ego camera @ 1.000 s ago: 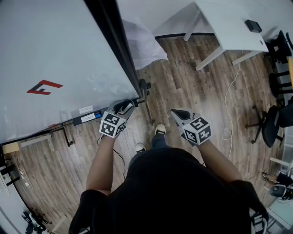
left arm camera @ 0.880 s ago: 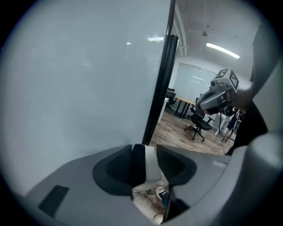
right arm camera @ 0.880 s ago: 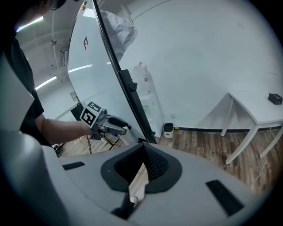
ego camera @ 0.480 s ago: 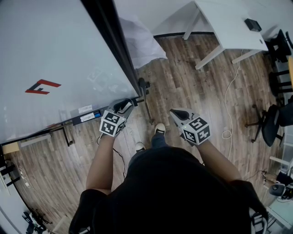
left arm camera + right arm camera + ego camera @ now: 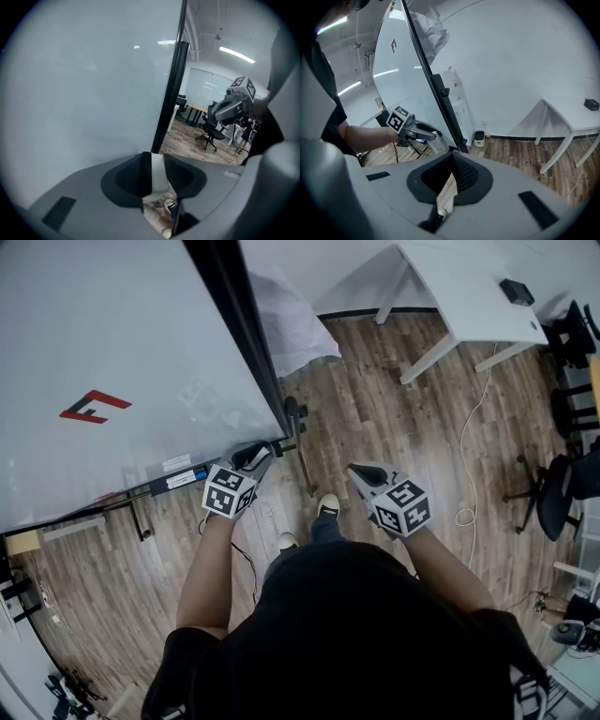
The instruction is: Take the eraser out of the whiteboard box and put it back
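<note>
Barely anything had moved in the last second: the left gripper (image 5: pixel 255 460), at the whiteboard's (image 5: pixel 112 352) lower right corner, still pinched a white block, probably the eraser (image 5: pixel 158 176), so its return remained, while the right gripper (image 5: pixel 364 474) kept its fingers (image 5: pixel 464 176) pressed together, empty.

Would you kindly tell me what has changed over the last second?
Nothing visibly moved. The left gripper stays shut on the white eraser beside the whiteboard. The right gripper stays shut and empty.
</note>
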`<state>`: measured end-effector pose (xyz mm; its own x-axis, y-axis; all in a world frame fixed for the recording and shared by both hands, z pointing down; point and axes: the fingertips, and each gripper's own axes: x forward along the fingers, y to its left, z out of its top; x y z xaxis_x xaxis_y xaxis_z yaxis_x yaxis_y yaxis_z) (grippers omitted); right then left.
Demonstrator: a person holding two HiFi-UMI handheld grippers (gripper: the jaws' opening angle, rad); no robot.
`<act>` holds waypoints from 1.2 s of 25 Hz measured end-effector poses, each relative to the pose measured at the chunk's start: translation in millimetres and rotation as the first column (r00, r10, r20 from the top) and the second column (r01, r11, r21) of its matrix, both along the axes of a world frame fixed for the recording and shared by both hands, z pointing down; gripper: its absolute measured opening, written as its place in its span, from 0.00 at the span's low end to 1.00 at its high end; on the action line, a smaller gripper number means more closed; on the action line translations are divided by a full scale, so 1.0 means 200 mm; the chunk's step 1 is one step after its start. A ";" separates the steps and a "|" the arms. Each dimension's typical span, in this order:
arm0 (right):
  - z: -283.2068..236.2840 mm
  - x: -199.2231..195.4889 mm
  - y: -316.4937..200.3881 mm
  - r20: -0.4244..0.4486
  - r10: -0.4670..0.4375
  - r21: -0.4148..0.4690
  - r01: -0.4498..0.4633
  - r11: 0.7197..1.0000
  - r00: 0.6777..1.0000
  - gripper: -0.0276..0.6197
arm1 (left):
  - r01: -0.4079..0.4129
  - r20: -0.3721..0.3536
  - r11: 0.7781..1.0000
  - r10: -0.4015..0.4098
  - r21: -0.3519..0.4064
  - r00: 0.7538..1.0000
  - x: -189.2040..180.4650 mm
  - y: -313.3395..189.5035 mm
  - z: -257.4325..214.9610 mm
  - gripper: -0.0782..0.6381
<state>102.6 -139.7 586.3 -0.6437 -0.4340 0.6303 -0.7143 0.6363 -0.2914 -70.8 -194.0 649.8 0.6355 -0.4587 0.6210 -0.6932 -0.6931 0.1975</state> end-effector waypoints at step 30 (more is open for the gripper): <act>-0.15 -0.12 0.15 0.012 -0.011 0.066 0.010 0.998 1.000 0.03 | 0.020 -0.105 0.994 -0.009 0.105 0.994 -0.10 0.07 -0.36 0.32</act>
